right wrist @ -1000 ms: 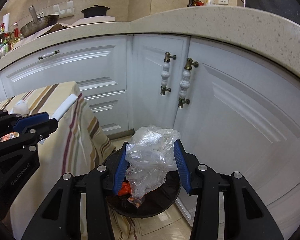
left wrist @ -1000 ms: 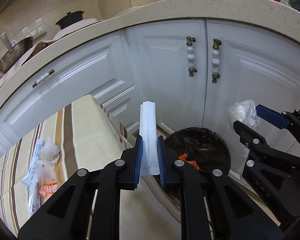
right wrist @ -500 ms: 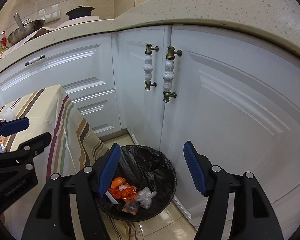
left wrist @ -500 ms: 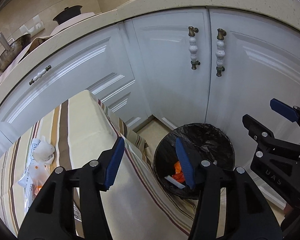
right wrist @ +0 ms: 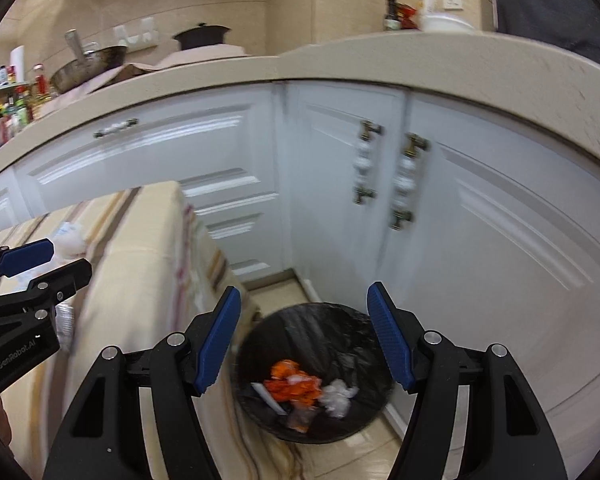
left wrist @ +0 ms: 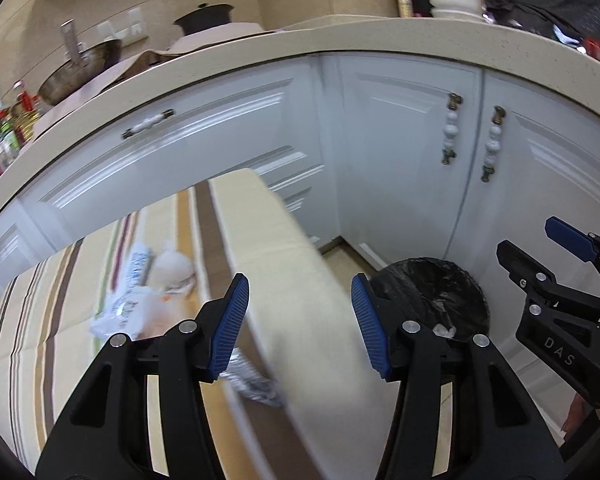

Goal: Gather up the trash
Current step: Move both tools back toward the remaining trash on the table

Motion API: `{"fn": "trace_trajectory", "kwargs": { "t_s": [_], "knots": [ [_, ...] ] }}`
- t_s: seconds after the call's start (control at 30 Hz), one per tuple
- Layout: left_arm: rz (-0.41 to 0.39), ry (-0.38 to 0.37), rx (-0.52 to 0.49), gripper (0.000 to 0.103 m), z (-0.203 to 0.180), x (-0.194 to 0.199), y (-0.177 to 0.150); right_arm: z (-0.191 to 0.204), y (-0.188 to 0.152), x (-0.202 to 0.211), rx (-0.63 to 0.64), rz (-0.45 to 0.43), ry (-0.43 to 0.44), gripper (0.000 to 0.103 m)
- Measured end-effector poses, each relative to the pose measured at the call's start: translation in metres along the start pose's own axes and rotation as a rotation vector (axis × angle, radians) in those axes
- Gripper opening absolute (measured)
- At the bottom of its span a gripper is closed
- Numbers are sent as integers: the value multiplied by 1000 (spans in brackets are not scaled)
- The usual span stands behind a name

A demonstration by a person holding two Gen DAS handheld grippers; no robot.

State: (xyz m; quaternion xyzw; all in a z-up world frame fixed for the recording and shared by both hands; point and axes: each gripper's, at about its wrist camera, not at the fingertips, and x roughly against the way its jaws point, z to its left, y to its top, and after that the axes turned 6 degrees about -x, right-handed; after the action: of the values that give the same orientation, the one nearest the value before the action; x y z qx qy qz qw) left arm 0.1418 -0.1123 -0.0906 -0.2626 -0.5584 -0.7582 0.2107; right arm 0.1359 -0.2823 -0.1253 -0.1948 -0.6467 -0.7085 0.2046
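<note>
Hanging spread and empty, the right tool [right wrist: 304,336] and left tool [left wrist: 300,320] are sitting apart after releasing their loads, which are now lying in the bin [right wrist: 316,376]; farther left, more wrappers [left wrist: 140,300] are waiting on the striped counter [left wrist: 60,340].

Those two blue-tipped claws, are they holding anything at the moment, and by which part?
Nothing is held. The left gripper and the right gripper have both just opened, with nothing between their jaws; crumpled plastic lies in the black bin.
</note>
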Motion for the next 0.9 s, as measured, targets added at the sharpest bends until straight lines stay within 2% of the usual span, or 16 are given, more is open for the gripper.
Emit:
{"fn": "trace_trajectory", "kwargs": {
  "t_s": [0.27,0.5,0.73,0.9],
  "knots": [
    [22,113,107,52,75,21,-30,62,1,10,67,-2,124,65],
    [68,202,197,52,136,34,-64,116,-9,12,151,33,215,65],
    [105,252,260,52,173,40,-92,157,-20,10,235,88,272,65],
    [122,251,289,53,185,40,-107,179,-29,2,295,147,279,65]
  ]
}}
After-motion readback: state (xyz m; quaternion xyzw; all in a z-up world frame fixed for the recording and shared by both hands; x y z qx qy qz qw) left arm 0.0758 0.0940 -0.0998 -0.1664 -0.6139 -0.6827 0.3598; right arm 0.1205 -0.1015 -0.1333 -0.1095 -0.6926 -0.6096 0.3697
